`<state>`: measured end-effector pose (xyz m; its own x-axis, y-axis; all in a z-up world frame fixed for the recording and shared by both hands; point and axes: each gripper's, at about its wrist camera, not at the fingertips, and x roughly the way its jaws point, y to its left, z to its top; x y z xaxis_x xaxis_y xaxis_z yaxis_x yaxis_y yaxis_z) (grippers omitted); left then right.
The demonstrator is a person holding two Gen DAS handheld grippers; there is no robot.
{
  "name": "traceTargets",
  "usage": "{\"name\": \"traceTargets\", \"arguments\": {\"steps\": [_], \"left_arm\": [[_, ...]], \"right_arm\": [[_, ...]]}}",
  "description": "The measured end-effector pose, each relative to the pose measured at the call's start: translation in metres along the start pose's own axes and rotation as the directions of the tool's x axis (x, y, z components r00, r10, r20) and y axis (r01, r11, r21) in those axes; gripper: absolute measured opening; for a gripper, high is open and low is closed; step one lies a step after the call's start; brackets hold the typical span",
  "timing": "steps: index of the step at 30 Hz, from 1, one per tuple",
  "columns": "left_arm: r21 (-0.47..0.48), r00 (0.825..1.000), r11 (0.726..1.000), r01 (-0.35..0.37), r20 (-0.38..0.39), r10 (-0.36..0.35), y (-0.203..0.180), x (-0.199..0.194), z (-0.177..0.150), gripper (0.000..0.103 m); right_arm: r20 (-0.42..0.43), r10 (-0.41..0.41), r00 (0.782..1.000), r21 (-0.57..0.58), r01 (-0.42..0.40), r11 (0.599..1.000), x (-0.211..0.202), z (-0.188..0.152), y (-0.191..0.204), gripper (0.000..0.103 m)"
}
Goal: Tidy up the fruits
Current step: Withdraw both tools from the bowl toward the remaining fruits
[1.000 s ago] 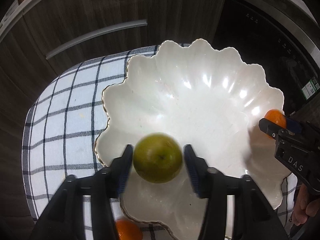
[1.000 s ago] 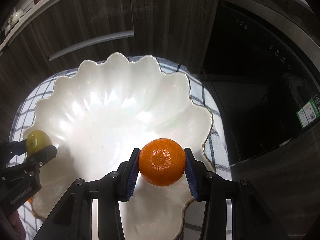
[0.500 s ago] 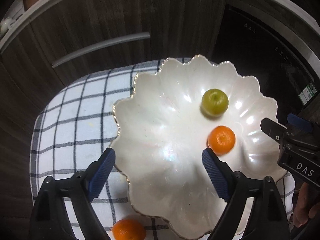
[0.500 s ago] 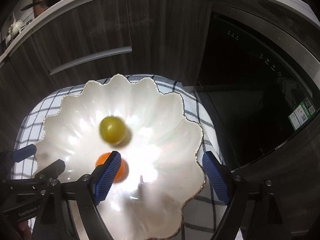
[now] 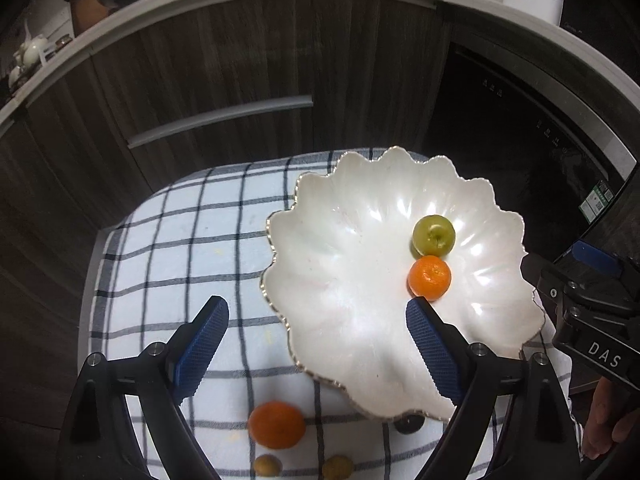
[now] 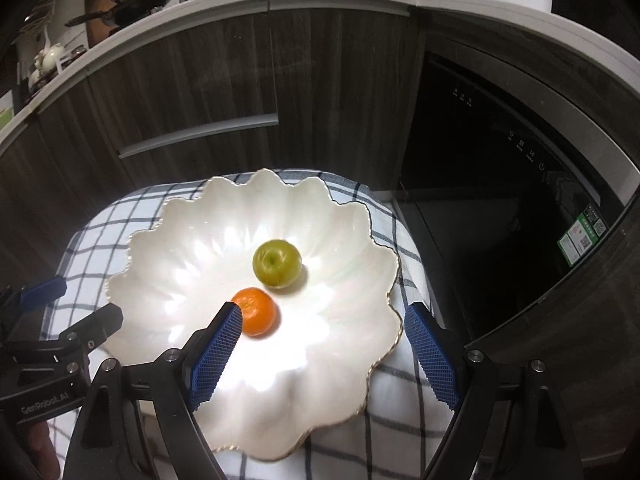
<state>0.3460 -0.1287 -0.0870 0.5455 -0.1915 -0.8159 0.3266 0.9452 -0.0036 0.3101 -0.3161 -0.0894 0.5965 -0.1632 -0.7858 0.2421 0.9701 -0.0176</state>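
Both grippers (image 5: 316,344) (image 6: 324,348) lifted, jaws open, fruit released.

The bowl (image 5: 340,280) sits on the cloth (image 5: 192,240), toward its right side. In the bowl lie the apple (image 5: 434,236) and a mandarin (image 5: 429,278), touching or nearly so, the apple behind. Another mandarin (image 5: 276,424) lies on the cloth before the bowl, with two smaller fruits (image 5: 267,465) nearer still. Cabinet doors (image 5: 224,80) stand behind.

Green fruit (image 5: 434,236) and orange (image 5: 429,277) released into bowl (image 5: 340,280), hand-held grippers opened, raised
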Motion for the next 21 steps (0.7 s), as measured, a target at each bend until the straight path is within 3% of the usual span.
{"name": "traceTargets", "arguments": {"steps": [14,21], "left_arm": [[-0.019,0.999,0.999,-0.044,0.022,0.045,0.006,-0.041,-0.039,0.091],[-0.009,0.994,0.997,-0.073,0.078,0.073,0.008,-0.067,-0.062,0.090]], "right_arm": [[0.022,0.026,0.999,-0.016,-0.025,1.000,-0.040,-0.027,0.008,0.084],[0.043,0.025,0.999,-0.031,-0.024,0.999,-0.064,-0.051,0.014,0.084]]}}
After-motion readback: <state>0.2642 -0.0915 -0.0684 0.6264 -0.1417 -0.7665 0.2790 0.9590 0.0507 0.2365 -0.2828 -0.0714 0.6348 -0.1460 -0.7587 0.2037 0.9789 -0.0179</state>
